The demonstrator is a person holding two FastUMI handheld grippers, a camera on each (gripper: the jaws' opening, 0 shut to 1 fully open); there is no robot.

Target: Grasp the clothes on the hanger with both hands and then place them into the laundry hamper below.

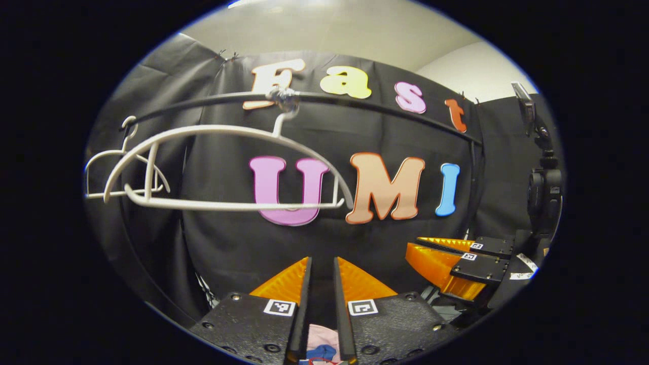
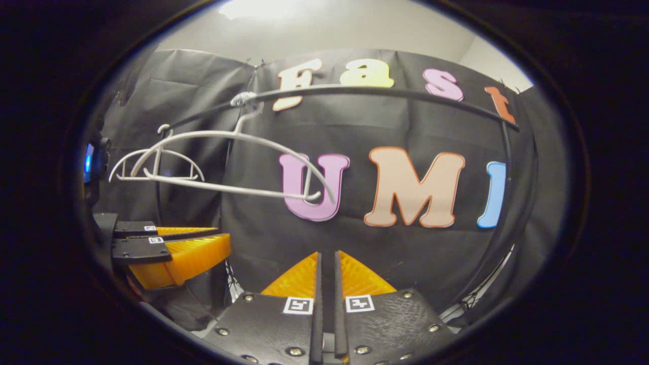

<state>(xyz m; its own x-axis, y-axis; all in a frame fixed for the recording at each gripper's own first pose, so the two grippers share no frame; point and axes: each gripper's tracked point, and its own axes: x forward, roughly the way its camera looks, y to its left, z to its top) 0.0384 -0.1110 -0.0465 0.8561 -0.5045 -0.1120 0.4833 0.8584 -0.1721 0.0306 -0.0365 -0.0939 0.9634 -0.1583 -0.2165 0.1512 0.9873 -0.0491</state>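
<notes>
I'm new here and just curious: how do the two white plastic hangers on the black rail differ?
The nearer white plastic hanger looks much larger in the left gripper view; the farther white plastic hanger looks small. The nearer one hangs by the middle of the black rail and faces the camera broadside; the farther one hangs toward the rail's left end, partly behind the nearer one. Both are white, bare of clothes and hooked on the same rail.

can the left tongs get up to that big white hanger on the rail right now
Probably yes. The hanger hangs bare on the black rail, above and ahead of the left tongs, with nothing between them. Their narrow finger gap would need widening first.
</notes>
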